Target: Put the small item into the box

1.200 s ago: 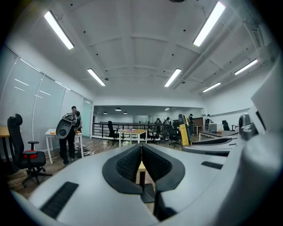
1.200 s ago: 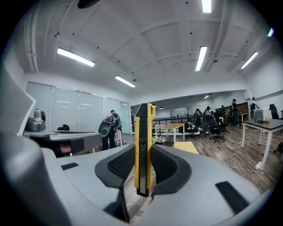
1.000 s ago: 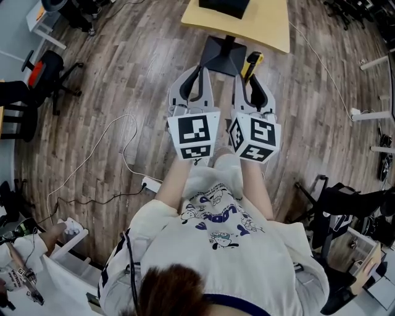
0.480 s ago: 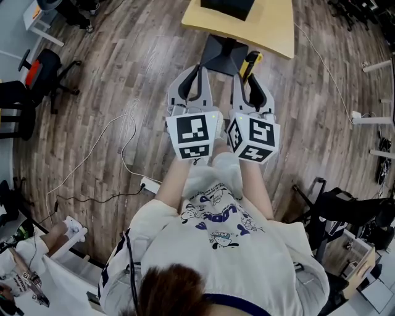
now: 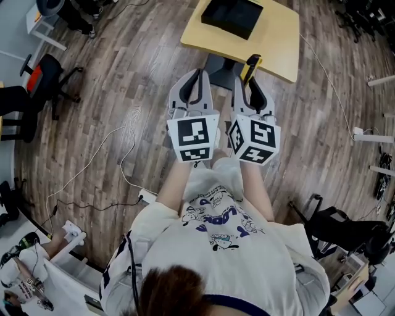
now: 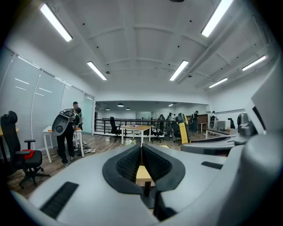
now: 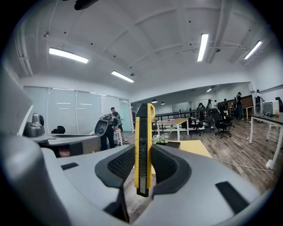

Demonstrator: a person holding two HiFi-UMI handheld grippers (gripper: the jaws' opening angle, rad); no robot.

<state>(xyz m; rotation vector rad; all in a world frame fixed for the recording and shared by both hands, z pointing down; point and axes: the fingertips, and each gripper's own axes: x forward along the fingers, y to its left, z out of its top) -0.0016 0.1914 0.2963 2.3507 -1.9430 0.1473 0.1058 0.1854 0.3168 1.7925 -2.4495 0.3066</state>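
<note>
The small item is a yellow utility knife (image 5: 252, 63) (image 7: 143, 150), standing upright between the jaws of my right gripper (image 5: 252, 83) (image 7: 144, 170), which is shut on it. My left gripper (image 5: 196, 79) (image 6: 141, 160) is held beside it, shut, with nothing between its pads. Both are held out in front of the person's body, over the wooden floor. The box (image 5: 233, 16) is black and open-topped and sits on a yellow table (image 5: 278, 37) just beyond the grippers. It also shows low behind the knife as the box (image 7: 170, 145).
The table's dark pedestal base (image 5: 223, 60) stands on the floor under the gripper tips. Office chairs (image 5: 46, 71) stand at the left, and a cable with a power strip (image 5: 145, 196) lies on the floor. More desks, chairs and a person (image 6: 66, 132) are far off.
In the head view the table and box have come further into view and nearer to the grippers. Both grippers keep the same pose, and the knife stays gripped.
</note>
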